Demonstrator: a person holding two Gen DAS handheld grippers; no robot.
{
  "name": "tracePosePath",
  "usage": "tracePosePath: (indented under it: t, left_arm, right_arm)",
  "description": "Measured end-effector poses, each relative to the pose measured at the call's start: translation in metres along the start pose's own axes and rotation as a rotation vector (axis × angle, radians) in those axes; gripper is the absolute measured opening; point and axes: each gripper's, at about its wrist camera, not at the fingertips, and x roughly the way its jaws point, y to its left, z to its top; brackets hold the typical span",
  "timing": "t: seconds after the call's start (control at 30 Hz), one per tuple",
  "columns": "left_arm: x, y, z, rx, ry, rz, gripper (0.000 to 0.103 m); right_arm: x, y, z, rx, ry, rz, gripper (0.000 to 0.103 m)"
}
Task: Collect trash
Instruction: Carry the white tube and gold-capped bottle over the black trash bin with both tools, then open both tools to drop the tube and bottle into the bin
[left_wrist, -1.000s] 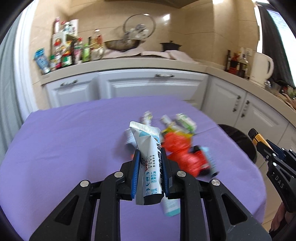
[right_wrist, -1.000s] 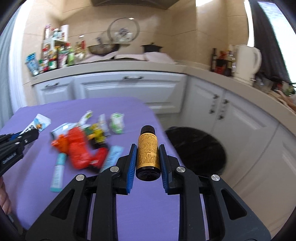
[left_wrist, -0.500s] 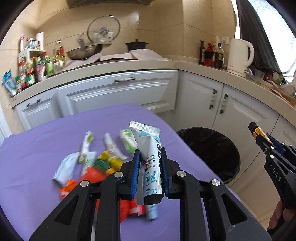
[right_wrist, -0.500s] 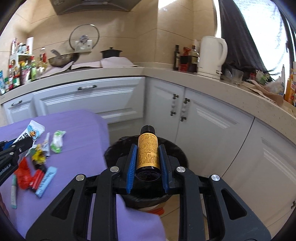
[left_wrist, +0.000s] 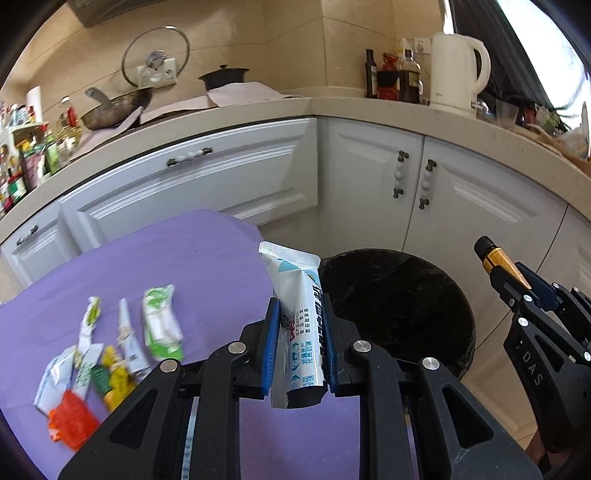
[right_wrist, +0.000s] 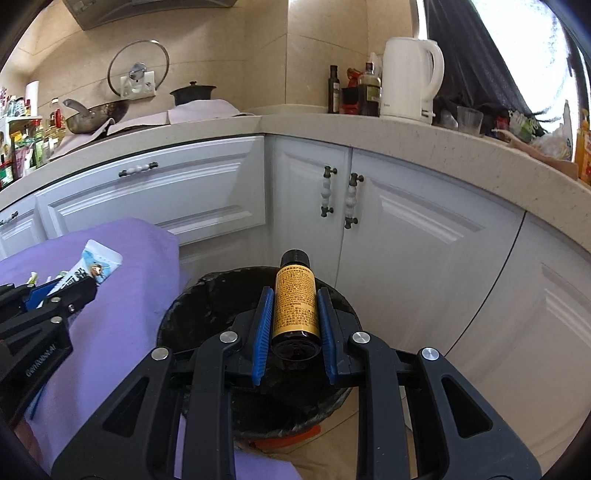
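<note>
My left tool (left_wrist: 298, 328) grips a tube (left_wrist: 301, 314), my right tool (right_wrist: 294, 317) a bottle (right_wrist: 295, 302), above the bin (right_wrist: 207, 302).

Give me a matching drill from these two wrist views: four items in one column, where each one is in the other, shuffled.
Items:
1. white tube
2. amber bottle
3. green-and-white wrapper
4. white kettle

Places:
A. on the kitchen counter
B. clamped in the right claw, over the black bin
C. lying on the purple tablecloth
D. clamped in the left claw

Pairs: 1-D, 2-B, 3-C, 4-A
</note>
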Motion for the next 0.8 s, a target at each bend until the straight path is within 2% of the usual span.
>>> tracePosePath:
  t: [0.63,0.67,0.7,0.77,0.8]
  left_arm:
    - [0.058,-0.032,0.018,0.048,0.061,0.033,0.023]
    - [0.060,-0.033,0.018,0.052,0.069,0.034,0.027]
    - [0.061,-0.034,0.019,0.053,0.072,0.030,0.035]
    - [0.060,-0.033,0.019,0.049,0.064,0.037,0.048]
    - [0.058,-0.033,0.019,0.045,0.057,0.041,0.048]
  right_arm:
    - [0.061,-0.018,0.002,0.041,0.041,-0.003,0.025]
    - [0.064,-0.019,0.001,0.046,0.046,-0.007,0.028]
    - [0.066,-0.019,0.001,0.049,0.050,-0.007,0.035]
    - [0.066,-0.021,0.001,0.058,0.050,-0.011,0.040]
    - [0.064,-0.021,0.000,0.061,0.046,-0.015,0.040]
